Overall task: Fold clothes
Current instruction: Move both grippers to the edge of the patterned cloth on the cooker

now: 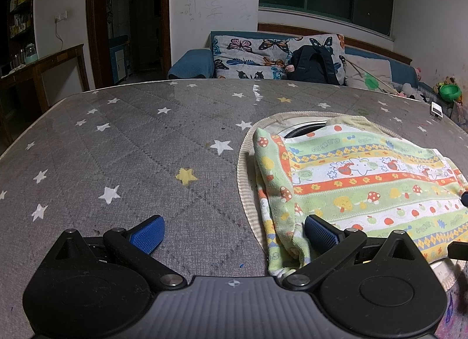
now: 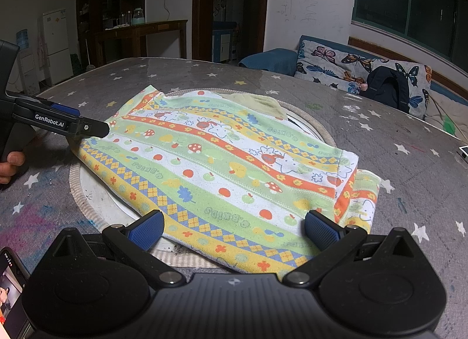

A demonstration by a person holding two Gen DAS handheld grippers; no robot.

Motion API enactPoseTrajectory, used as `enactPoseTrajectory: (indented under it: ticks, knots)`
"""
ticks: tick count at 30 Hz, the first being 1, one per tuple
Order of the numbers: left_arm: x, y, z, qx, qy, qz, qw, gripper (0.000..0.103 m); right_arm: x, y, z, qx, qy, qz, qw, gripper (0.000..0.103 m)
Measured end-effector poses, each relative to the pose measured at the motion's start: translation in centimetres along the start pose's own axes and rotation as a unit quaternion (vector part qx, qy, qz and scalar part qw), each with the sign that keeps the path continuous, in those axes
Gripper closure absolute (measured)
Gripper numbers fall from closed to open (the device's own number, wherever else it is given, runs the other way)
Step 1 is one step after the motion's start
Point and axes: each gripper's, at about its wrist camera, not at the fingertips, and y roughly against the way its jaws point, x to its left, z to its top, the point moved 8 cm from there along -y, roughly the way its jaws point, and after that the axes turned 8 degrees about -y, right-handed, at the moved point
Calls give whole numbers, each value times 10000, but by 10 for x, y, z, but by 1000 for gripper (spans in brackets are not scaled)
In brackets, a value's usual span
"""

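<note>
A colourful striped child's garment (image 2: 222, 169) with mushrooms, apples and cartoon animals lies partly folded on a round white mat with a beige rim (image 2: 76, 181). In the left wrist view the garment (image 1: 365, 181) lies to the right. My left gripper (image 1: 234, 231) is open; its right finger (image 1: 321, 232) rests at the garment's folded left edge and holds nothing. It shows from the side in the right wrist view (image 2: 87, 128) at the garment's left corner. My right gripper (image 2: 234, 229) is open, just above the garment's near edge.
The grey star-patterned table (image 1: 131, 163) carries the mat. A phone (image 2: 11, 289) lies at the near left. A small white item (image 1: 436, 111) sits at the far right edge. A sofa with butterfly cushions and a dark backpack (image 1: 316, 65) stands behind.
</note>
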Motion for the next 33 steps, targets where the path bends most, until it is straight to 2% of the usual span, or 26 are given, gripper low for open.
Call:
enactPoseTrajectory:
  ticks: [7,9,15,19,27,33]
  knots:
    - [3,10,10,209,109,-24,9997,0,1,0,0,7,17,2,10000,0]
    - [2,23,12,133,3,91,9999,0,2,-3,0,5,15,-7,10000,0]
    - [-1,21,18,150,29,-1,9999,0,1,1,2,-83,-47,-77,9999,1]
    - [-4,21,28,108,56,-102,9999,0,-8,10,9,-239,-443,-37,9987,6]
    - [-18,4,34,268,-20,-289,9992,2,-63,17,30,-361,-1247,-665,9893,16]
    - [-25,-5,36,344,-52,-485,9982,15,-89,6,35,-154,-1597,-743,9842,22]
